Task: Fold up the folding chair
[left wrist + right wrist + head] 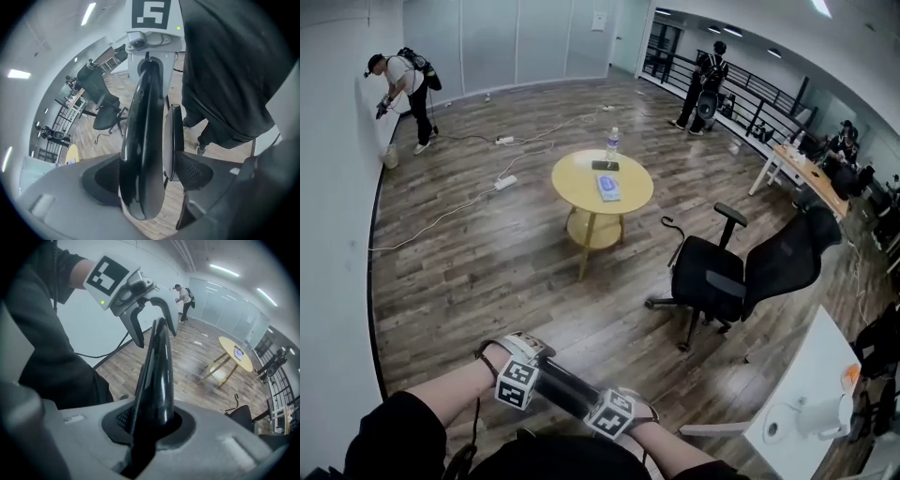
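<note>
The folding chair (565, 392) sits close against the person at the bottom of the head view. Only its glossy black top bar (157, 376) shows; seat and legs are hidden. The right gripper (150, 425) pinches that bar, pads tight on it. The left gripper (147, 173) has its jaws spread wide with the bar between them, not squeezed. I'd seat the left pads square on the bar before closing, then move both hands together. The office chair (722, 277) and yellow table (602, 183) stand well apart, leaving room
</note>
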`<act>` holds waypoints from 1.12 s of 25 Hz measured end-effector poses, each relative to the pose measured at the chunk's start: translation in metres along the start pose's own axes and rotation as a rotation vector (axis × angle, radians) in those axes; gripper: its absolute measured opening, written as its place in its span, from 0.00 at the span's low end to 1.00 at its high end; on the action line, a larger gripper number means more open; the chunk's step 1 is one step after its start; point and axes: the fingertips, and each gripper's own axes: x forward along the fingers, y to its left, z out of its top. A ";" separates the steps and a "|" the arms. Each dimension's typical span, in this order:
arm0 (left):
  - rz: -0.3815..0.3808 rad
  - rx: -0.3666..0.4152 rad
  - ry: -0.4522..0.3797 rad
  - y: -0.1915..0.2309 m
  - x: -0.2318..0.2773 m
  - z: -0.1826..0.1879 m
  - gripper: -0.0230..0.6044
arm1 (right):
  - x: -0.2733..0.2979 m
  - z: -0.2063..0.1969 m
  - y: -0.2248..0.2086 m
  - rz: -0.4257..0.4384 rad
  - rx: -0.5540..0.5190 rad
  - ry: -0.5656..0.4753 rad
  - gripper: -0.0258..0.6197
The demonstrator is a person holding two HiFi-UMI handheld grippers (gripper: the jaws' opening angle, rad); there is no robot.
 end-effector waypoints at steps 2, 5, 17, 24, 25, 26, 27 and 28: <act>-0.057 0.038 0.007 -0.010 0.007 -0.003 0.58 | 0.003 -0.001 0.006 0.002 0.004 0.001 0.13; -0.163 0.085 0.037 -0.030 0.015 -0.007 0.52 | 0.003 -0.002 0.016 0.003 0.003 0.004 0.13; -0.270 0.060 0.023 -0.042 0.018 -0.013 0.15 | 0.015 0.001 0.026 -0.014 -0.009 0.006 0.13; -0.282 0.032 0.024 -0.046 0.014 -0.011 0.12 | 0.017 -0.003 0.030 -0.025 -0.041 0.015 0.13; -0.285 0.016 0.021 -0.047 0.013 -0.009 0.12 | 0.016 -0.004 0.028 -0.034 -0.049 0.021 0.12; -0.288 -0.003 0.017 -0.047 0.012 -0.008 0.11 | 0.016 -0.006 0.025 -0.039 -0.058 0.027 0.12; -0.292 -0.023 0.012 -0.048 0.011 -0.006 0.11 | 0.015 -0.006 0.022 -0.035 -0.067 0.029 0.11; -0.295 -0.042 0.005 -0.048 0.010 -0.005 0.11 | 0.013 -0.006 0.020 -0.024 -0.076 0.027 0.11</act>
